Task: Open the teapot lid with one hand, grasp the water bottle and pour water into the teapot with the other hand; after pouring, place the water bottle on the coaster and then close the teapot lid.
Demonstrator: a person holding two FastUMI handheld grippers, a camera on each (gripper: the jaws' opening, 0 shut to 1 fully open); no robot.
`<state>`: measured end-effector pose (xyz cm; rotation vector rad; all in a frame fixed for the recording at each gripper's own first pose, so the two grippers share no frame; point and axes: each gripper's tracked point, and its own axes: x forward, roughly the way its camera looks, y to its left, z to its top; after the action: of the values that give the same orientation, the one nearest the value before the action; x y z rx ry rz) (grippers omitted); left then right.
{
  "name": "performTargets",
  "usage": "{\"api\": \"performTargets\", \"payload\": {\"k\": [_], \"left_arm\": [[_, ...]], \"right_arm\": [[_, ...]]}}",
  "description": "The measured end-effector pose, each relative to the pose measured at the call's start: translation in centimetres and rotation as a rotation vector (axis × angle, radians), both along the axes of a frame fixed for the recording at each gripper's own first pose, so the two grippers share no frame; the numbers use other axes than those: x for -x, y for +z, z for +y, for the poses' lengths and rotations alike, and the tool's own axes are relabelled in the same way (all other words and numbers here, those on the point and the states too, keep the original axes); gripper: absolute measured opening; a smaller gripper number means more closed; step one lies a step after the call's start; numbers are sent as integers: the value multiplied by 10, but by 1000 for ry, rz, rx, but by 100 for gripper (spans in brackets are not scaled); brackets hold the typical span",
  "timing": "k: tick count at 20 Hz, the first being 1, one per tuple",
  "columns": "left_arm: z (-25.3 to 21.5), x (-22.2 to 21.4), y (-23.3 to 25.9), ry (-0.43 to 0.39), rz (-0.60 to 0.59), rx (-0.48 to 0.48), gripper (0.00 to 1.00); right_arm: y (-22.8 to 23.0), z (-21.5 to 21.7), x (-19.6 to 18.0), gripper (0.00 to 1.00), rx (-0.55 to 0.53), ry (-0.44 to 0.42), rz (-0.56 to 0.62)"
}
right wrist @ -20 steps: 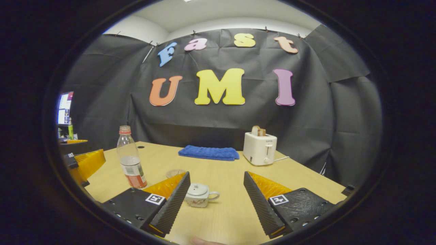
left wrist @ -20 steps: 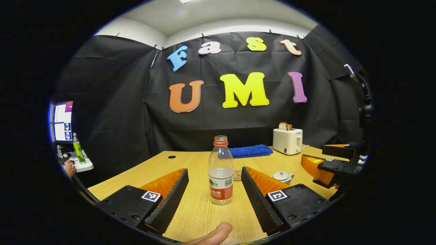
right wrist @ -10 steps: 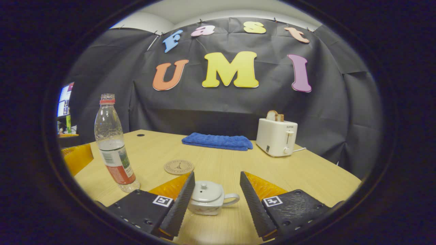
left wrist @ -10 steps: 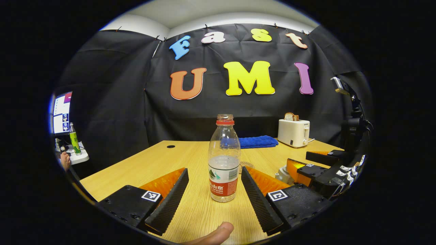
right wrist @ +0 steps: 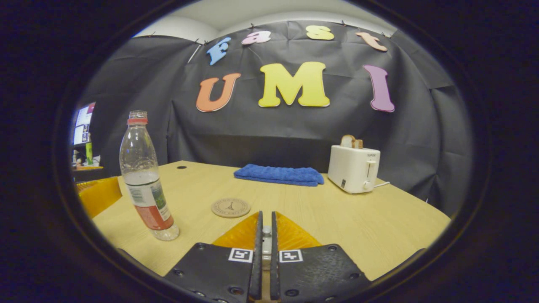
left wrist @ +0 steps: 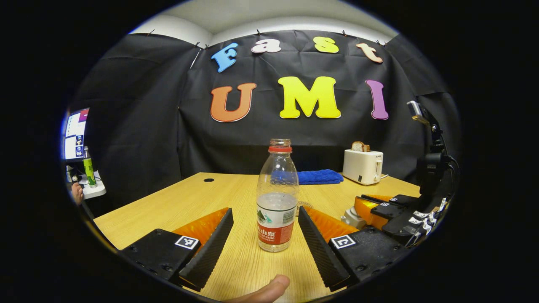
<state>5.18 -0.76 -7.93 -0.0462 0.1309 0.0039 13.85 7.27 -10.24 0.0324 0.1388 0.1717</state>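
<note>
Two grippers at work on my bench point(right wrist: 379, 227). My left gripper point(left wrist: 265, 235) is spread wide, the bottle point(left wrist: 276, 202) standing upright between its fingers, touching neither. My right gripper point(right wrist: 264, 252) is pinched narrow on the teapot lid's knob point(right wrist: 266, 231); the teapot point(left wrist: 351, 216) sits mostly hidden beneath it. The coaster point(right wrist: 230, 208) lies just beyond, between bottle and blue towel point(right wrist: 278, 174), toaster point(right wrist: 353, 169) off right.

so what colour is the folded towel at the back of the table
Blue towel, clearest in the right gripper view.
</note>
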Motion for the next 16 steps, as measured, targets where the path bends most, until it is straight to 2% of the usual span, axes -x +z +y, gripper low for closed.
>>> {"api": "performTargets", "payload": {"k": [5,7,8,13,16], "left_arm": [[-5,0,-1,-11,-11,14,98],[-7,-2,-1,-19,-13,12,98],[-8,-4,-2,-24,-16,7,98],[-8,-11,2,-39,-39,-27,98],[-11,-18,-4,-57,-32,-22,98]], "right_arm": [[0,3,3,8,22,22,0],[0,1,5,2,14,16,10],[1,3,2,2,26,20,4],[25,-4,18,1,-41,34,-29],[43,-11,32,2,-22,31,-69]]}}
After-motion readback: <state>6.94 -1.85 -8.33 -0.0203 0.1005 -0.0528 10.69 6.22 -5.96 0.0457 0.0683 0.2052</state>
